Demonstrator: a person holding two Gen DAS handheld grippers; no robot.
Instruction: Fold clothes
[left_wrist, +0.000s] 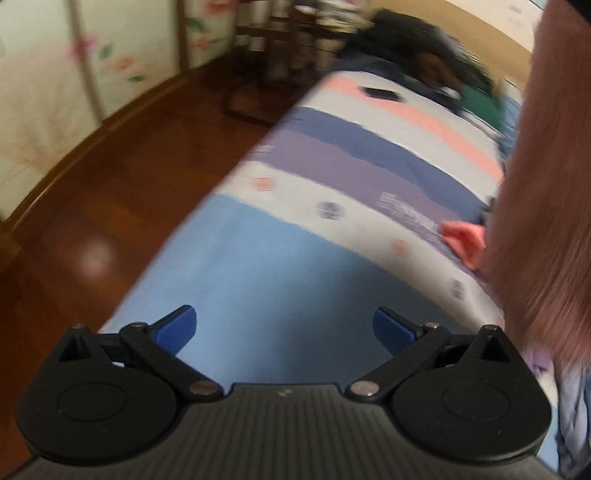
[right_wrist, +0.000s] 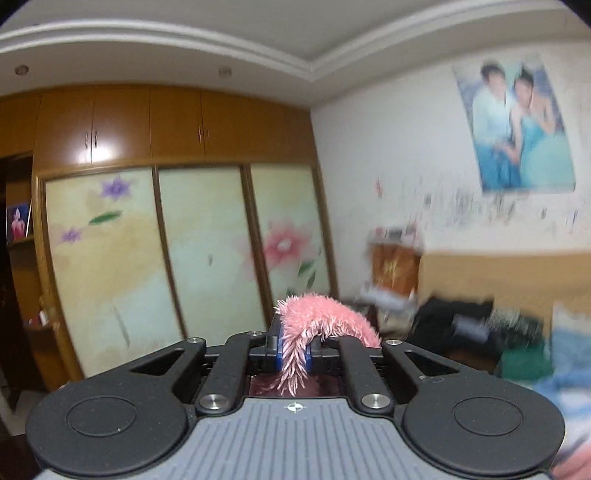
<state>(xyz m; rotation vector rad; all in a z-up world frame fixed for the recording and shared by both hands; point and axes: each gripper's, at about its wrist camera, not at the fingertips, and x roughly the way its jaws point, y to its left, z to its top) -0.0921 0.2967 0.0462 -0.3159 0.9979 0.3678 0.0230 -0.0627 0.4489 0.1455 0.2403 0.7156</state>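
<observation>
Tools first: my right tool (right_wrist: 293, 354) is clamped on a fold of the pink fuzzy garment (right_wrist: 314, 325); the fabric curls up over the blue pads and hangs down between them. My left tool (left_wrist: 284, 328) is spread wide with nothing between its blue pads (left_wrist: 181, 326). Directly ahead of the left tool is the striped bedsheet (left_wrist: 332, 177), blue band nearest, then white, purple, navy and pink. Hard to its right, the same pink fuzzy garment (left_wrist: 546, 184) fills the edge of view, hanging close to the lens. Further out on the bed, a dark clothes pile (left_wrist: 424, 62), blurred. Beyond the right tool: wardrobe with floral sliding doors (right_wrist: 192, 258) and a wall poster (right_wrist: 517, 125) up right.
</observation>
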